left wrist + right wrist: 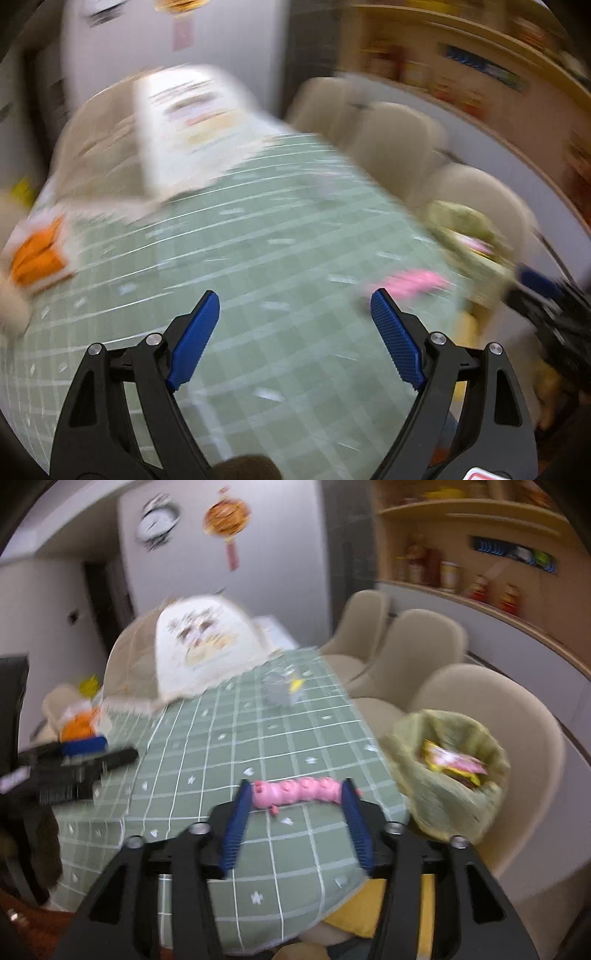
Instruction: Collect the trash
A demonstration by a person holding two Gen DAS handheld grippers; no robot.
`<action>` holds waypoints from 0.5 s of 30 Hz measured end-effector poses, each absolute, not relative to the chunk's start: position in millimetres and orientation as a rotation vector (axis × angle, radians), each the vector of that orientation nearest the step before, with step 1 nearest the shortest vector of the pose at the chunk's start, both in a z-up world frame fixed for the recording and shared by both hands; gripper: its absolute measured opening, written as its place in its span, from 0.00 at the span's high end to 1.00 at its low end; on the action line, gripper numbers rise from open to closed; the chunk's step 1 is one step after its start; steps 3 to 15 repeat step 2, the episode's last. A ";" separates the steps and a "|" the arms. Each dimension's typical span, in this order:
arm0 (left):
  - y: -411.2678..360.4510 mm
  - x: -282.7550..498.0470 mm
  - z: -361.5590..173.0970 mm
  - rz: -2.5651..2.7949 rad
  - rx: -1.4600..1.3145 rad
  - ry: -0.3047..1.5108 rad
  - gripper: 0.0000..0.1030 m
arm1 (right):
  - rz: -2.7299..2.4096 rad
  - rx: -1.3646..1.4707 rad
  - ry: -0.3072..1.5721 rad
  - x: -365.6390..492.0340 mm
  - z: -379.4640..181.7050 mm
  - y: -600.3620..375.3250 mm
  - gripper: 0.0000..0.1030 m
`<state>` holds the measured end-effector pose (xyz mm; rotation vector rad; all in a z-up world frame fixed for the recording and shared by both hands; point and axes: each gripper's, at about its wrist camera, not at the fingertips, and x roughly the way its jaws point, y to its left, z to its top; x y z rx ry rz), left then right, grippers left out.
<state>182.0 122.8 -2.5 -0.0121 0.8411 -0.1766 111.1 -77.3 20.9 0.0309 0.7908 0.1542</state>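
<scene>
Right gripper [295, 786] with jaws spread, blue pads either side of a pink pig-shaped toy [295, 792]; toy lying crosswise between the fingertips on the green checked tablecloth [229, 746], near the table's right edge; whether the pads touch its ends not clear through the blur, no visible squeeze. Same pink toy [406, 282] smeared in the left wrist view, just beyond the left gripper's right fingertip. Left gripper [291, 306] also wide open, nothing between its pads, only bare cloth under them. Just off the table's right edge, on the nearest of three beige chairs [517, 716], a yellow-green plastic bag [450, 771] standing open with colourful wrappers [450, 760] inside. Farther up the cloth, toward the far end, a crumpled greyish wrapper with a yellow bit [282, 686], lying apart from the toy. Beyond that, a domed mesh food cover [192, 646] with a white printed panel, at the far end of the table. At the left edge, an orange packet [79, 725] and something yellow behind it, blurred. Left gripper visible from the right wrist view as a black-and-blue shape [74, 760] over the table's left side. In the background, a wall clock [157, 520], a hanging orange lantern ornament [225, 517], and wooden shelves [480, 550] with jars and bottles on the right.
</scene>
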 end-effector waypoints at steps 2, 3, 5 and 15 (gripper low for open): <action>172.1 212.4 -30.6 -0.059 -0.094 0.891 0.22 | 0.315 -0.015 0.874 143.0 -4.0 -46.4 0.51; 172.1 212.4 -30.6 -0.059 -0.094 0.891 0.22 | 0.315 -0.015 0.874 143.0 -4.0 -46.4 0.51; 172.1 212.4 -30.6 -0.059 -0.094 0.891 0.22 | 0.315 -0.015 0.874 143.0 -4.0 -46.4 0.51; 172.1 212.4 -30.6 -0.059 -0.094 0.891 0.22 | 0.315 -0.015 0.874 143.0 -4.0 -46.4 0.51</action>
